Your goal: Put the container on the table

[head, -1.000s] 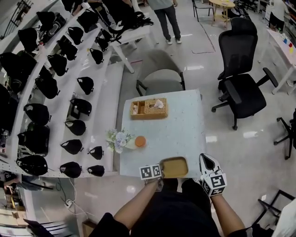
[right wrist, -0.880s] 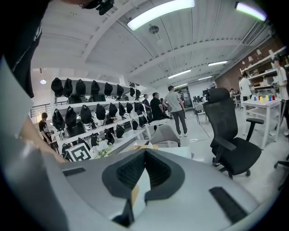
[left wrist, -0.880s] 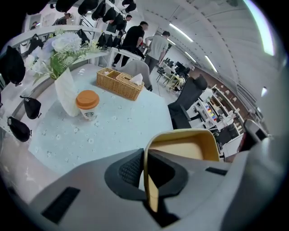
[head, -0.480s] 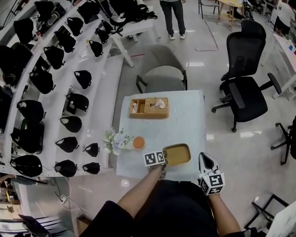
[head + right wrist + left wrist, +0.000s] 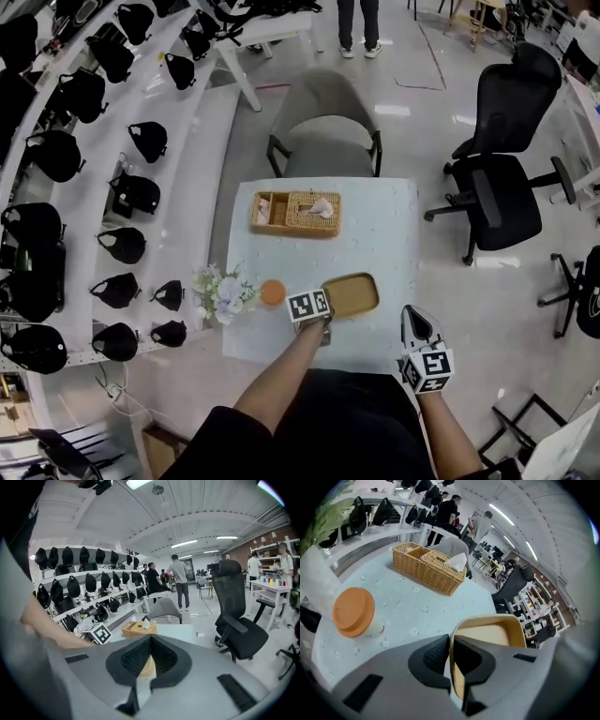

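A shallow tan container (image 5: 354, 292) hangs over the near part of the pale blue table (image 5: 380, 234), beside the middle of its front edge. My left gripper (image 5: 327, 314) is shut on the container's near-left rim. In the left gripper view the rim (image 5: 487, 634) runs between the closed pads of the left gripper (image 5: 451, 641), and the container tilts. Whether its bottom touches the table I cannot tell. My right gripper (image 5: 414, 321) hovers off the table's near-right corner, shut with nothing in it. The right gripper view shows the right gripper (image 5: 150, 641) with its pads together.
An orange-lidded cup (image 5: 272, 292) and a small flower bunch (image 5: 220, 292) stand left of the container. A wicker basket (image 5: 295, 214) with a tissue sits further back. A grey chair (image 5: 323, 122) is behind the table, a black office chair (image 5: 506, 178) to the right, and shelves of black bags (image 5: 94, 141) to the left.
The left gripper has carried the container from the table's front edge further in over the tabletop and lower. The right gripper has also come forward a little.
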A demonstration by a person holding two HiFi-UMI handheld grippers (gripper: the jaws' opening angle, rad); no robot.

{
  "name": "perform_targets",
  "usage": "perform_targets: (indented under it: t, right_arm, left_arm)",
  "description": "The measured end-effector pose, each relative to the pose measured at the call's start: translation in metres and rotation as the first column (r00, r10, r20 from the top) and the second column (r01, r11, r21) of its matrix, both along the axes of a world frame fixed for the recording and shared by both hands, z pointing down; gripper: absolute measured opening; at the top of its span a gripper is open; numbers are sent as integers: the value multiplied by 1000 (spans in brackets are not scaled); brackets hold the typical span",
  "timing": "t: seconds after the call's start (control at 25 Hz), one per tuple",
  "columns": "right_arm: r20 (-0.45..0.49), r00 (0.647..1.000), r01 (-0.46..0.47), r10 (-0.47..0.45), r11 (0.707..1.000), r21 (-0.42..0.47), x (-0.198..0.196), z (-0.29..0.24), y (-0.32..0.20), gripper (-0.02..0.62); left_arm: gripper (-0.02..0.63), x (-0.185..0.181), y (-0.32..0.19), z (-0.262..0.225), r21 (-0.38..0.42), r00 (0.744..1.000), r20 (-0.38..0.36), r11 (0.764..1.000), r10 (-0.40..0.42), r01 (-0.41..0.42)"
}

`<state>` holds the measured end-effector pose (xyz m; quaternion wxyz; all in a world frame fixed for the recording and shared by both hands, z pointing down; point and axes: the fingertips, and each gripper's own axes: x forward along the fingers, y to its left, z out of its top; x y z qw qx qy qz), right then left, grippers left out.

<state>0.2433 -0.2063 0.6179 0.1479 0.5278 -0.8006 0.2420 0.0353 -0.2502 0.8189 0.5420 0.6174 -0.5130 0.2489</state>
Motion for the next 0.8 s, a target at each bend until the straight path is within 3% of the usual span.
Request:
perform_targets:
  t: [0.16,0.44,0.8]
  right_arm:
    - [-13,1000,14,-14,999,-40,-7,16,-17,-2]
    - [-2,999,36,-37,998,-60,-27,28,-49,-2]
    - [-34,999,36,-41,990,-135,-13,59,-55,-2]
  left_arm:
    - [11,-7,-19,15,20,999,42,1000,21,-22]
    - [12,-32,-48,48,-12,994,94,998,-55,57]
    - [12,-52,-72,80,-43,989,134,996,-70,76]
